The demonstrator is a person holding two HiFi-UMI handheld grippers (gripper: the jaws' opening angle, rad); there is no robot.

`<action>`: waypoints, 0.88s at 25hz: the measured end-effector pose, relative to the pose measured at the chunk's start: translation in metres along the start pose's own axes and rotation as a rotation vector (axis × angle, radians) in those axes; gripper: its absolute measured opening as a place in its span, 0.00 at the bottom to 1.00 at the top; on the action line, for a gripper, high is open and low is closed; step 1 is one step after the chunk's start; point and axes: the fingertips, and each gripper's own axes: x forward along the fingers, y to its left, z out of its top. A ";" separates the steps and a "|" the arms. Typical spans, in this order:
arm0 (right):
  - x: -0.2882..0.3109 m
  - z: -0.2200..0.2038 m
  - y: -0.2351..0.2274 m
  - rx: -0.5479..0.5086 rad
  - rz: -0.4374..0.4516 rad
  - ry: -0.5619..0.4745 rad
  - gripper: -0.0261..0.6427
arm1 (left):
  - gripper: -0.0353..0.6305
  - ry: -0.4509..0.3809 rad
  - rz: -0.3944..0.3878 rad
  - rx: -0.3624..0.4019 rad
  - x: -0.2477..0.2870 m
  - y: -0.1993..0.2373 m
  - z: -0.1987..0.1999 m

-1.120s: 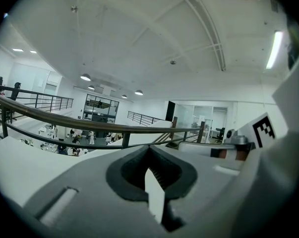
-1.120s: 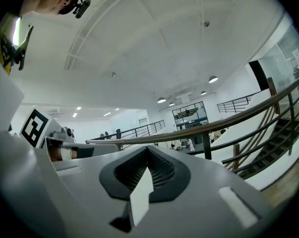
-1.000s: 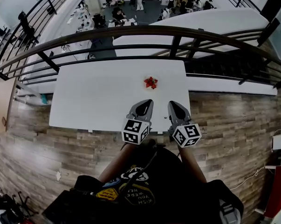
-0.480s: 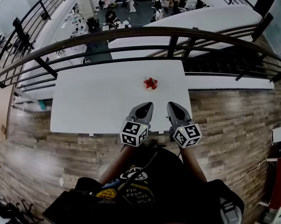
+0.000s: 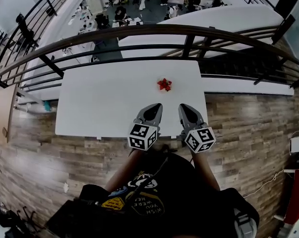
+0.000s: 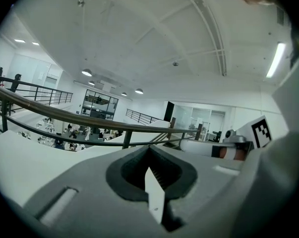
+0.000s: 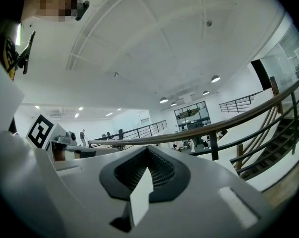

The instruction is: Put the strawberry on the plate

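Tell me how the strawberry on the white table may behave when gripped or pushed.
The strawberry looks small on the wide table, so probably light. The top seems smooth and flat, so it may slide or roll when nudged. Real or toy is unclear; grip gently.

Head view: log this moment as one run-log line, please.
strawberry: on table, untouched | plate: none seen | left gripper: shut, empty, at near table edge | right gripper: shut, empty, beside it

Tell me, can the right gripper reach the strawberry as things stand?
Probably yes. Only bare table lies between the right gripper and the strawberry, and nothing blocks the way. Its jaws are shut, so they must open first.
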 end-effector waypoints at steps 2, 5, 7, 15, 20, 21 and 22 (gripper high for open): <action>0.002 -0.003 -0.001 0.003 0.001 0.008 0.04 | 0.06 -0.002 0.013 -0.001 0.000 0.005 0.001; 0.003 -0.006 -0.005 0.010 -0.003 0.018 0.05 | 0.06 0.003 0.025 -0.002 0.001 0.009 -0.001; 0.002 -0.007 -0.005 0.013 -0.004 0.022 0.05 | 0.06 0.006 0.027 -0.007 0.000 0.009 -0.003; 0.006 -0.007 -0.006 0.013 0.010 0.026 0.05 | 0.06 0.001 0.033 -0.009 0.004 0.012 -0.002; 0.008 -0.012 -0.007 0.012 0.008 0.038 0.04 | 0.06 0.011 0.047 -0.011 0.005 0.016 -0.008; 0.008 -0.012 -0.007 0.012 0.008 0.040 0.04 | 0.06 0.013 0.049 -0.012 0.005 0.017 -0.009; 0.008 -0.013 -0.008 0.012 0.009 0.042 0.04 | 0.06 0.015 0.050 -0.013 0.005 0.017 -0.010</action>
